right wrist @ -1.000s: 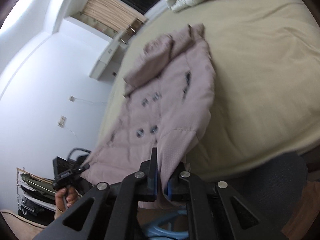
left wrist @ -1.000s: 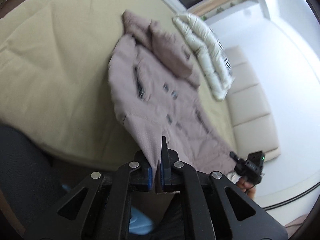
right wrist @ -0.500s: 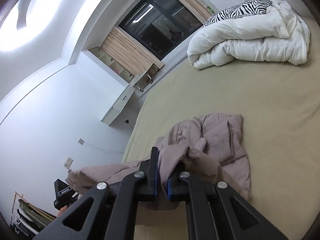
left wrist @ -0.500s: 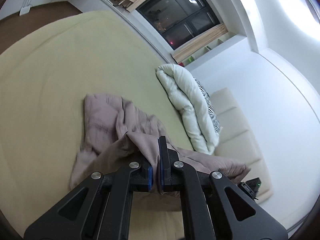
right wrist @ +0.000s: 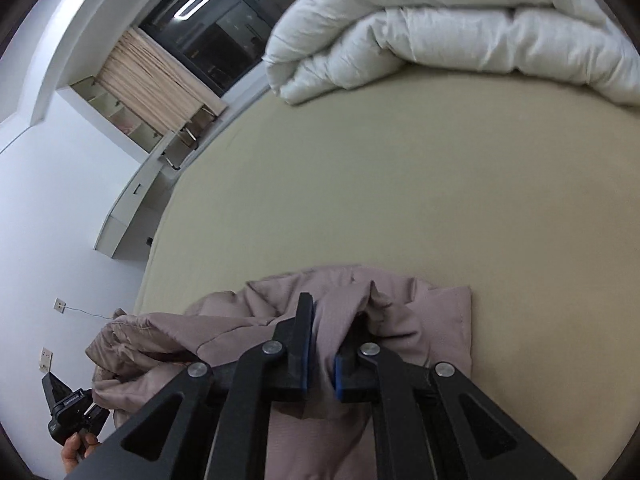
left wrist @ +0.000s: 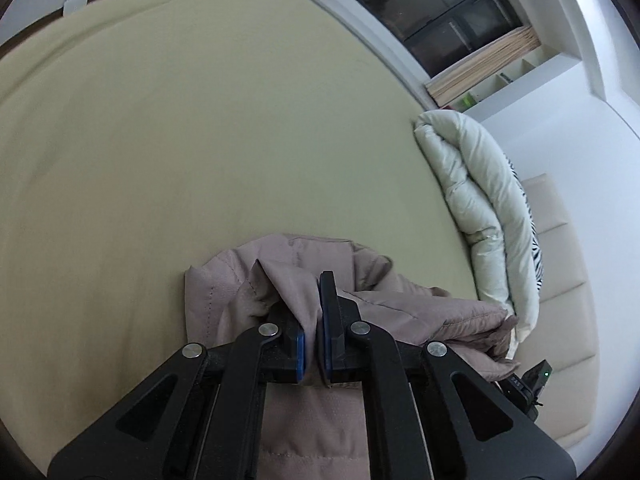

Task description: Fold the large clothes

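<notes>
A mauve quilted coat (left wrist: 360, 292) lies bunched and doubled over on the beige bed (left wrist: 180, 140). My left gripper (left wrist: 311, 312) is shut on a fold of its hem, low over the coat. In the right wrist view the coat (right wrist: 420, 312) lies the same way, and my right gripper (right wrist: 322, 332) is shut on another fold of the hem. The other gripper shows at the lower right of the left view (left wrist: 532, 384) and the lower left of the right view (right wrist: 68, 404).
A rolled white duvet (left wrist: 480, 200) with a zebra pillow lies at the bed's far side, also in the right wrist view (right wrist: 440, 28). A padded cream headboard (left wrist: 560, 280) stands beyond it. A dark window (right wrist: 216, 40) and a white desk (right wrist: 132, 220) line the wall.
Both grippers have carried the coat's hem up from the bed's near edge and forward over the coat, doubling it over. They are now lower and close to the bunched fabric.
</notes>
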A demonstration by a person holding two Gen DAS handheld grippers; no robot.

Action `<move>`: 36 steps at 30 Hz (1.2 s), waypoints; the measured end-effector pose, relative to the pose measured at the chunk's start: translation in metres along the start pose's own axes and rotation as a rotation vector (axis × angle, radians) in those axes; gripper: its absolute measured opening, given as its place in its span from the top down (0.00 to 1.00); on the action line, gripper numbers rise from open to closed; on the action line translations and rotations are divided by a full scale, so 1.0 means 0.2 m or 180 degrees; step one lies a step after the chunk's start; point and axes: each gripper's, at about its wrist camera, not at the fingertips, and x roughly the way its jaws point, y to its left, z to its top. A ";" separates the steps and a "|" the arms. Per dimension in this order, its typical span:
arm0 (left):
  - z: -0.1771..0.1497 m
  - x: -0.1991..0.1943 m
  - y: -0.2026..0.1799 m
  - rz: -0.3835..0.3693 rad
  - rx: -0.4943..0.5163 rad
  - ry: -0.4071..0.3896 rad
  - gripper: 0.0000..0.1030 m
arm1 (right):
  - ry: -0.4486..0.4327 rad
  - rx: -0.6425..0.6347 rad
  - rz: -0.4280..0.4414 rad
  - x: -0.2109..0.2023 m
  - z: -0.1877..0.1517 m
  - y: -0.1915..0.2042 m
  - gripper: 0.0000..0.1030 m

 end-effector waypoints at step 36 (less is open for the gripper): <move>-0.39 0.75 -0.75 0.1759 0.2462 -0.0281 0.92 | 0.0263 -0.1907 -0.0831 0.46 -0.25 0.63 0.22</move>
